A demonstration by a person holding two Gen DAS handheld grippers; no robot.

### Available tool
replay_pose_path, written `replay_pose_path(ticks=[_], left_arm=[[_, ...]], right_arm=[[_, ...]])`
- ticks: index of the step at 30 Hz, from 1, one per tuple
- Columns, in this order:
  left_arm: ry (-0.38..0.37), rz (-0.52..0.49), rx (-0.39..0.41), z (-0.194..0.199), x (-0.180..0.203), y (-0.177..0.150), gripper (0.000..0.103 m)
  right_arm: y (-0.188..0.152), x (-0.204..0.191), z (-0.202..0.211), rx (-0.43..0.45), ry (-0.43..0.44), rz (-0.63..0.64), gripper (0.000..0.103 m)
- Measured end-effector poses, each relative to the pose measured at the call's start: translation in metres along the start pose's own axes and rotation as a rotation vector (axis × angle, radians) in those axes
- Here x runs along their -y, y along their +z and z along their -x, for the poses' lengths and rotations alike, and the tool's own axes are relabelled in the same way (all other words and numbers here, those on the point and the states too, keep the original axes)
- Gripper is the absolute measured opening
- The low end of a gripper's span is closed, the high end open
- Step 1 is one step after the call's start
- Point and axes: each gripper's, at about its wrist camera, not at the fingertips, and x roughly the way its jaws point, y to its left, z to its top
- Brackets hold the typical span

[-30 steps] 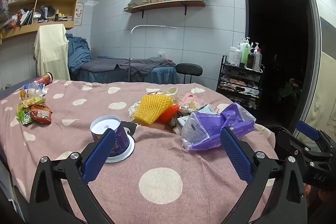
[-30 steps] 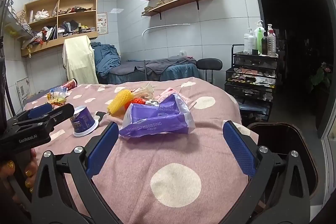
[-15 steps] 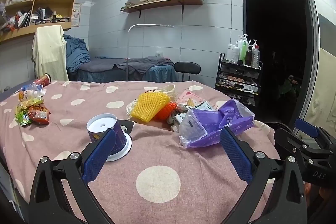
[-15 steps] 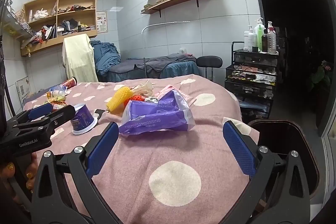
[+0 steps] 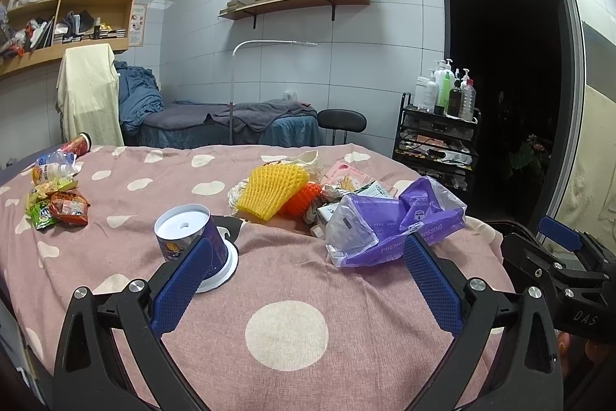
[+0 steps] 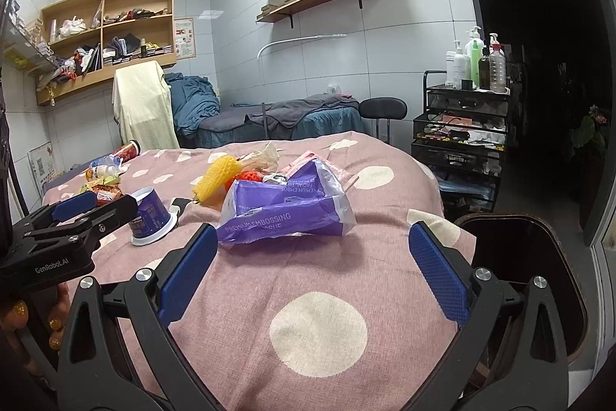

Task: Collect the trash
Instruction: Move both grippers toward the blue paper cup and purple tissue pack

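The near part of the pink spotted bedspread (image 5: 292, 299) lies bare, giving open room in front of both tools. Further in, an upturned purple cup (image 5: 190, 237) stands to the left and a purple plastic bag (image 5: 389, 226) sprawls to the right, with a clear lane of cloth between them. Behind that lane a yellow foam net (image 5: 275, 191) and crumpled wrappers (image 5: 346, 185) block the middle. Snack packets (image 5: 57, 205) crowd the far left edge. A dark bin (image 6: 527, 253) stands open just beside the bed's right corner.
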Motion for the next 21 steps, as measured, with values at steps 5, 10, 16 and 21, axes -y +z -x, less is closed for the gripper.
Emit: replay_pose_path(ticks=[5,10,16,21], left_arm=[[-0.002,0.001,-0.001,-0.0002,0.0001,-0.0010,0.098],[-0.001,0.001,-0.001,-0.0004,0.0007,-0.0016,0.098],[-0.001,0.003,-0.004,-0.0005,0.0012,-0.0032,0.098],[-0.005,0.010,-0.009,-0.0005,0.0007,-0.0042,0.098]], right_arm=[[-0.0003,-0.0005,0.0000,0.002,-0.001,0.002,0.098],[-0.0002,-0.0005,0.0002,0.001,0.000,0.002,0.098],[-0.0004,-0.0006,-0.0018,-0.001,0.003,0.001,0.098],[-0.0006,-0.0009,-0.0030,-0.004,0.006,0.000,0.098]])
